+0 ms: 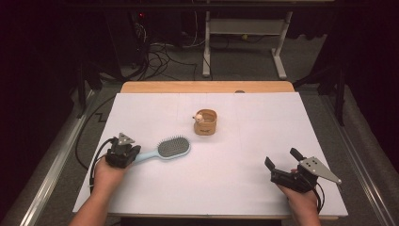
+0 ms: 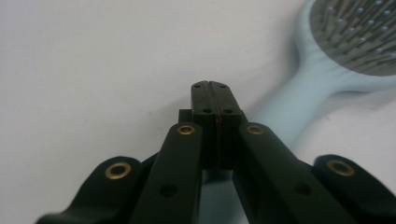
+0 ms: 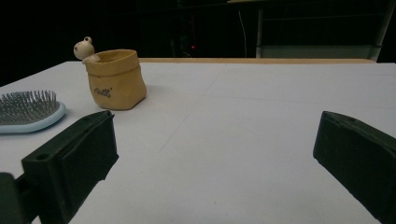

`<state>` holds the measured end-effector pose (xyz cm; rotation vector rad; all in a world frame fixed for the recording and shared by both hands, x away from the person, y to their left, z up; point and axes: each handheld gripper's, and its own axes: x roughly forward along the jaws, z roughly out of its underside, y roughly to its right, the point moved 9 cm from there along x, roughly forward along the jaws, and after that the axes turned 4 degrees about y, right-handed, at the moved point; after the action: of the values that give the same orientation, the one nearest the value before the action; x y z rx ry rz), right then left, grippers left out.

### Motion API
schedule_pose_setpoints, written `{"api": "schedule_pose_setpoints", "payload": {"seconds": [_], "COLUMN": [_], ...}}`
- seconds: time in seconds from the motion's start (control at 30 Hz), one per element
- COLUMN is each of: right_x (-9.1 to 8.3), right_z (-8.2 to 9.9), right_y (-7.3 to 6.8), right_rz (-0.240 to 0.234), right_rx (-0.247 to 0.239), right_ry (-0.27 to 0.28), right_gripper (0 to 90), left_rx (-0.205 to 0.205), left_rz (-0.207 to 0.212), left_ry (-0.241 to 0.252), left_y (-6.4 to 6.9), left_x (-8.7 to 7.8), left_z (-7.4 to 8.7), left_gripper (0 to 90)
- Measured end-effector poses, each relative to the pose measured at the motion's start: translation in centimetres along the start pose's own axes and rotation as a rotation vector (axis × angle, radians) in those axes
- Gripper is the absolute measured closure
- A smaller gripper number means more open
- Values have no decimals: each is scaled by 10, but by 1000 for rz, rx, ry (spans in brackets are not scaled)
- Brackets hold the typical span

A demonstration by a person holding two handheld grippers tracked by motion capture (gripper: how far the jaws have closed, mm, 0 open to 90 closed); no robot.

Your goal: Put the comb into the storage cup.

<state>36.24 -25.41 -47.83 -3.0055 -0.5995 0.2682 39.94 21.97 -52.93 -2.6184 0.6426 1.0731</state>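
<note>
Fingers on the left gripper (image 2: 211,100) are pressed flat together with nothing between them, tips down by the worktop (image 1: 235,155) right next to the pale blue handle of the hairbrush (image 1: 165,149), not around it. So if the plan is to pick that brush up, I'd say they need to spread first, straddle the handle across its narrow width and squeeze near the middle, since the bristle head looks heavier and would probably droop from an end grip. The brush lies bristles up on the near left of the worktop, handle pointing left at the hand. Right gripper (image 1: 277,162) sits near right with its fingers spread wide, holding nothing, well apart from everything. Room-wise it's easy: a small tan pot (image 1: 205,122) with a little figure peeking out stands further back around the middle, near the brush head but not touching. The left edge isn't far from the left hand, so I'd lift up and inward.
</note>
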Motion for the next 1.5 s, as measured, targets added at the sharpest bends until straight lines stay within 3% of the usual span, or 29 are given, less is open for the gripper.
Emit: {"api": "schedule_pose_setpoints", "payload": {"seconds": [0.23, 0.63, 1.17, 1.3, 1.33, 1.37, 1.43, 1.47, 1.5], "right_x": [0, 0, -1, -1, -1, -1, -1, -1, 0], "right_z": [0, 0, -1, 0, -1, -1, -1, -1, 0], "right_y": [-1, -1, -2, -1, -1, -1, -2, -2, -2], "right_rz": [-3, -3, -3, -2, -2, -2, 0, 0, 1], "right_rx": [1, -2, -6, 0, -3, -3, -5, -5, 0], "right_ry": [0, -2, 2, 0, 1, 1, 3, 3, -2], "right_gripper": [3, 4, 3, 3, 3, 3, 3, 3, 3], "left_rx": [12, 10, -2, -21, -35, -35, -36, -36, -42], "left_rz": [41, 91, 114, 113, 118, 118, 109, 109, 112], "left_ry": [34, 54, 74, 130, 185, 185, 277, 277, 321], "left_y": [24, 43, 50, 46, 43, 43, 38, 38, 36], "left_x": [-14, -27, -30, -33, -37, -37, -45, -45, -49], "left_z": [15, 32, 35, 30, 25, 25, 18, 18, 15], "left_gripper": [900, 900, 900, 900, 887, 854, 838, 835, 822]}}
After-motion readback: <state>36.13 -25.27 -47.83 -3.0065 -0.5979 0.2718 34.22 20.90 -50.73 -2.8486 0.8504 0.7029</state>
